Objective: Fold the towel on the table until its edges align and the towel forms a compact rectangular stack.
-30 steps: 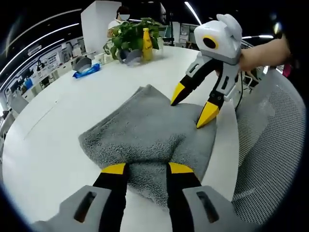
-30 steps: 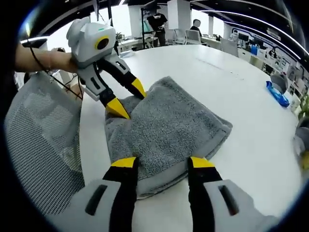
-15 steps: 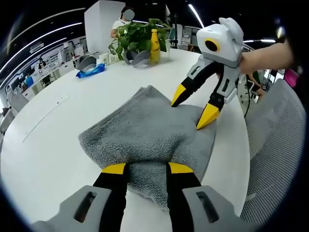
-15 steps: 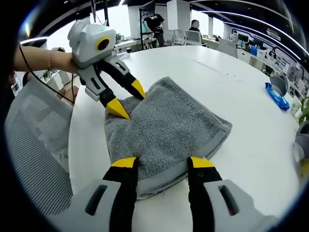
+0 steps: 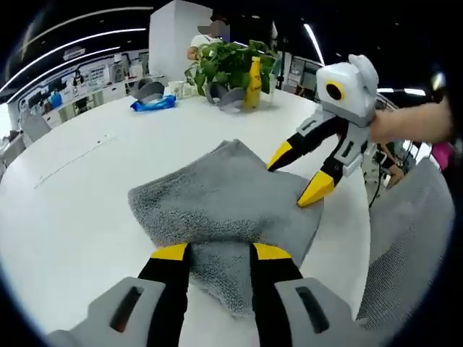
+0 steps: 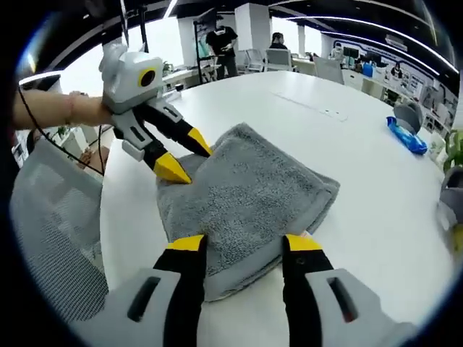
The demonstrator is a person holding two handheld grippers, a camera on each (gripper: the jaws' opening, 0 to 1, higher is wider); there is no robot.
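A grey towel (image 5: 217,199) lies folded into a thick, roughly rectangular pad on the white round table (image 5: 65,210). My left gripper (image 5: 221,251) is open, its yellow tips resting over the towel's near edge. At the towel's far end my right gripper (image 5: 298,172), held by a hand, is open with both tips touching the cloth. In the right gripper view the towel (image 6: 249,188) lies the same way. There my right gripper (image 6: 244,243) stands open over its near edge, and my left gripper (image 6: 186,157) is open at the far left corner.
A potted plant (image 5: 231,61), a yellow bottle (image 5: 255,72) and a blue packet (image 5: 153,105) stand at the table's far side. A grey mesh chair (image 5: 405,238) sits against the table edge beside the towel. A person (image 6: 221,43) stands far off.
Both views have shifted a little with the hands. The towel lies as before, and both grippers stay open at its two ends.
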